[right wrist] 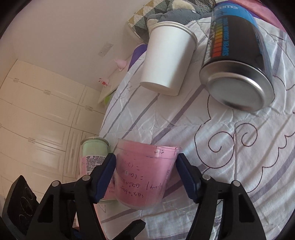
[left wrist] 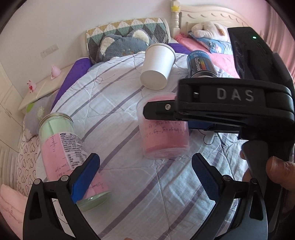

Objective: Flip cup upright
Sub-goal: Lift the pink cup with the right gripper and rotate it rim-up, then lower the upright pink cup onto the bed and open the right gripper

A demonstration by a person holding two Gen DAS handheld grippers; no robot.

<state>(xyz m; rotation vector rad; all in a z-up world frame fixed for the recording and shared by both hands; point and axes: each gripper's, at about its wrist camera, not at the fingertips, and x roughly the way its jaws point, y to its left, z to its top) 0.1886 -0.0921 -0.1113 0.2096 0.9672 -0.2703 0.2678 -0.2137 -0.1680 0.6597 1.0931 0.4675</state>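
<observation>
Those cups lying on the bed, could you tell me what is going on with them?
A person holds a gripper in each hand above the striped quilt. The right gripper, jaws open, straddles the clear cup with pink paper inside, which lies tipped over, not yet clamped. The left gripper hovers open, holding nothing. A white paper cup, a spray can and a glass jar also lie on their sides.

You were working in a home bedroom: a bed under a striped quilted cover, a carved cream headboard, a patterned pillow, a grey plush toy and a white one, with cream wardrobe doors along the wall.
</observation>
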